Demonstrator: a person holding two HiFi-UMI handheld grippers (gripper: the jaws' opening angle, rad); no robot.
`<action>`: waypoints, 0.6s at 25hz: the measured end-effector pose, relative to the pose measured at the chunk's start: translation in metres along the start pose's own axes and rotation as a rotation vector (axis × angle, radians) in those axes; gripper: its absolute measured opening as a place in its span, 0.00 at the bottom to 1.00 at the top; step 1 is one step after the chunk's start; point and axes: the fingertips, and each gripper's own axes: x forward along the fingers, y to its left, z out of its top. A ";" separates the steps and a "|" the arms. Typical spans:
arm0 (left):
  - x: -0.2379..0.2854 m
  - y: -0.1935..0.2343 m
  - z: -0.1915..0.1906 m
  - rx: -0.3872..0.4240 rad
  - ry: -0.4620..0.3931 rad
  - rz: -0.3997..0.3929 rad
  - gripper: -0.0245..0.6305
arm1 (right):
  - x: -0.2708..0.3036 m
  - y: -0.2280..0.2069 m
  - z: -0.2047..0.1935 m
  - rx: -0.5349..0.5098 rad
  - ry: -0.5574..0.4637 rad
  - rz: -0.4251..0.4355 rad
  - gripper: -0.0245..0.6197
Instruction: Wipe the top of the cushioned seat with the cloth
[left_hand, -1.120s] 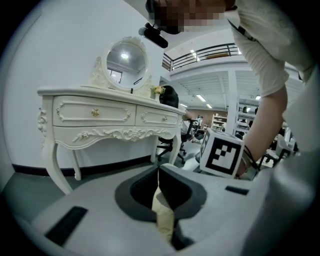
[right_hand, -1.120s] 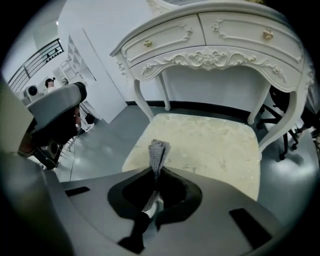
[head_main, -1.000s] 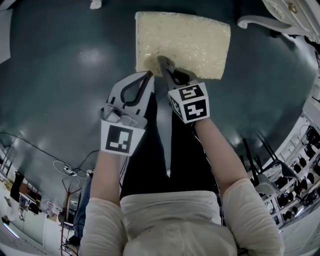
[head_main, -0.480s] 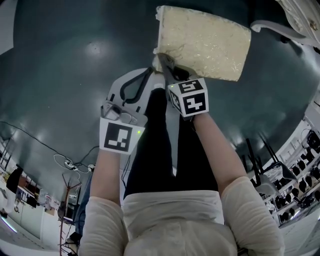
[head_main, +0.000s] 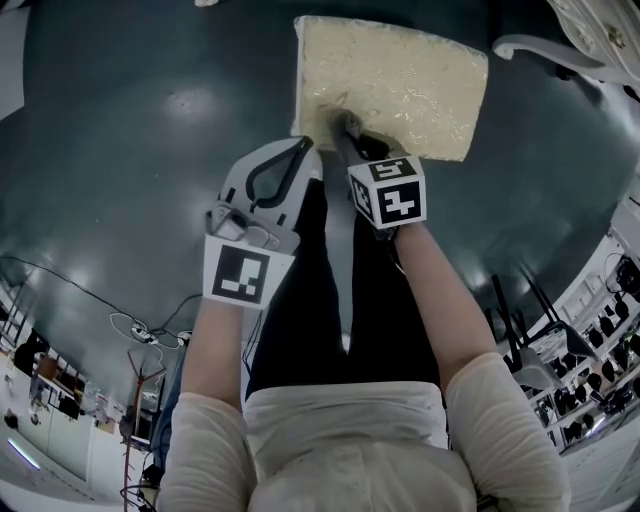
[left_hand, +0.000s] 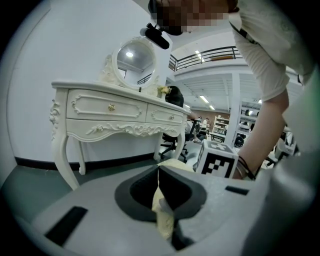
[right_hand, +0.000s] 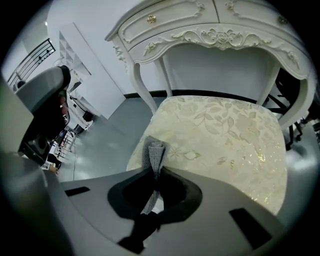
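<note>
The cushioned seat (head_main: 400, 85) is cream with a leaf pattern and fills the right gripper view (right_hand: 225, 135). My right gripper (head_main: 345, 122) is over the seat's near edge, toward its left corner, and is shut on a grey cloth (right_hand: 155, 150). The cloth's free end pokes out past the jaws onto the cushion. My left gripper (head_main: 303, 146) hangs just off the seat's near left corner. Its jaws stand shut (left_hand: 159, 172) with nothing between them, and a sliver of the cream seat shows behind them.
A white carved dressing table (right_hand: 210, 30) stands behind the seat, with a round mirror (left_hand: 134, 57) on top. Dark glossy floor (head_main: 130, 150) surrounds the seat. Cables (head_main: 140, 330) lie on the floor at the left. Office chairs (left_hand: 172, 142) stand farther off.
The right gripper slid the cloth left to the seat's near left corner, then back a little to the right. The left gripper stayed beside the seat.
</note>
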 end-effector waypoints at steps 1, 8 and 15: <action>0.004 -0.003 0.001 0.000 0.002 -0.003 0.04 | -0.002 -0.005 -0.001 0.003 -0.001 0.000 0.08; 0.035 -0.033 0.009 -0.004 0.003 -0.031 0.04 | -0.015 -0.039 -0.011 0.016 -0.004 0.008 0.08; 0.068 -0.065 0.018 0.011 0.006 -0.061 0.04 | -0.033 -0.082 -0.025 0.037 -0.012 -0.001 0.08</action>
